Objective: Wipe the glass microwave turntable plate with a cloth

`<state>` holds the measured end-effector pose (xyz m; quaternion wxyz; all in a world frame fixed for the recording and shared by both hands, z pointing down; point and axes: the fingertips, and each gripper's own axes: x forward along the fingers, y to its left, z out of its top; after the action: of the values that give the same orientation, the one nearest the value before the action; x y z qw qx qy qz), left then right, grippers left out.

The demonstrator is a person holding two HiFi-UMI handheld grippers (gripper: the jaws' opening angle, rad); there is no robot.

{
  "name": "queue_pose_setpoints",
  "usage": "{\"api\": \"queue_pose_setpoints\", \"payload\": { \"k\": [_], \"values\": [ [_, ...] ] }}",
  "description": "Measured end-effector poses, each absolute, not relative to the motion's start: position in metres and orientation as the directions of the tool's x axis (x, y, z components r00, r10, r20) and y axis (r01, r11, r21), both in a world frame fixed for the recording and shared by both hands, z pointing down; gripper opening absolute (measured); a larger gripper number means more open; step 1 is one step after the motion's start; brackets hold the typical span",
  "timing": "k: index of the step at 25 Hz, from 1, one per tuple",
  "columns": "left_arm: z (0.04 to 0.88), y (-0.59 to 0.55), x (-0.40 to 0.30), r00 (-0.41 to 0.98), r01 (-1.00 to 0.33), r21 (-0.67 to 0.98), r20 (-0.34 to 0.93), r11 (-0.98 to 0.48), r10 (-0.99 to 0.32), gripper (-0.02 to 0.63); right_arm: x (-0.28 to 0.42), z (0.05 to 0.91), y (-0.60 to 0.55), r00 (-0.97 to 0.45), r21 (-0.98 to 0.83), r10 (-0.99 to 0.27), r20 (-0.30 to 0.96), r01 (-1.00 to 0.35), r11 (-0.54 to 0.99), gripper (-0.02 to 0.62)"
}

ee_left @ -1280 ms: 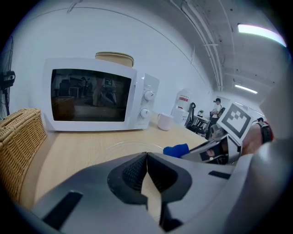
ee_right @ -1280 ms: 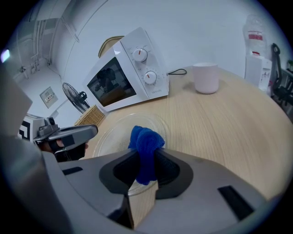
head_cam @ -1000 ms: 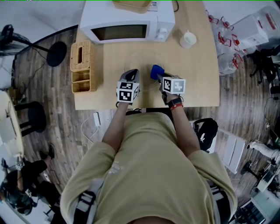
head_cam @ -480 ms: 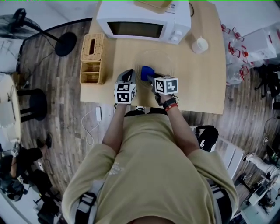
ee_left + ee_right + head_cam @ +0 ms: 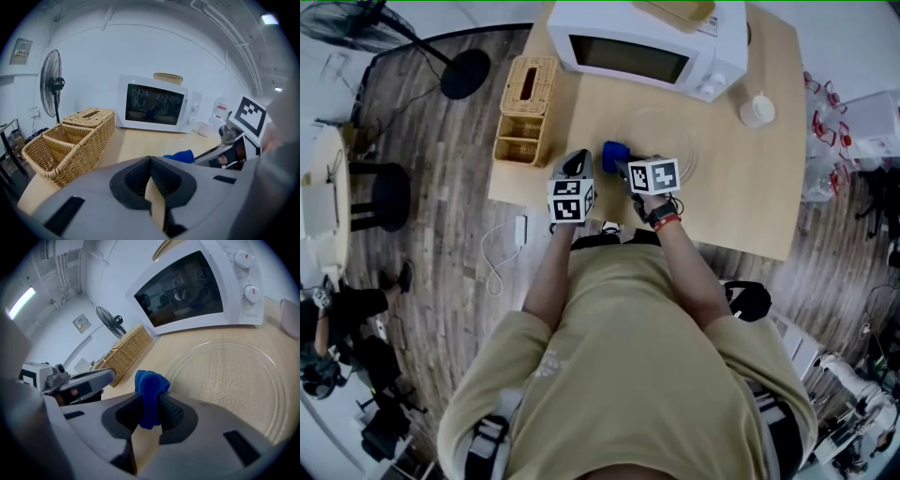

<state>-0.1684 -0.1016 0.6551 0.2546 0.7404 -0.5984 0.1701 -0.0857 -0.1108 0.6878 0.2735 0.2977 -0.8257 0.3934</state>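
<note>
On a wooden surface [image 5: 750,202], right claw [image 5: 150,414] pinching a blue cloth [image 5: 151,383] by the rim of the glass plate [image 5: 234,380], left claw [image 5: 151,183] pressed together.

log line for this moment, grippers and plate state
left gripper: shut, empty | right gripper: shut on blue cloth | glass plate: flat on table before microwave | blue cloth by plate rim, contact unclear

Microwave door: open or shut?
Shut. In the right gripper view the microwave door sits flush with the control panel, with no gap showing.
</note>
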Motion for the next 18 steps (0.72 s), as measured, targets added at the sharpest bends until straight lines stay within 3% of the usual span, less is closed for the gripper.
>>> {"api": "queue_pose_setpoints", "payload": {
  "k": [18],
  "values": [
    [0.66,-0.099,-0.152,0.278,-0.96,0.144,0.564,-0.239,-0.777,0.018,-0.077,0.698,-0.116,-0.613,-0.424,-0.295,0.733,-0.751,0.507,0.098]
  ]
}}
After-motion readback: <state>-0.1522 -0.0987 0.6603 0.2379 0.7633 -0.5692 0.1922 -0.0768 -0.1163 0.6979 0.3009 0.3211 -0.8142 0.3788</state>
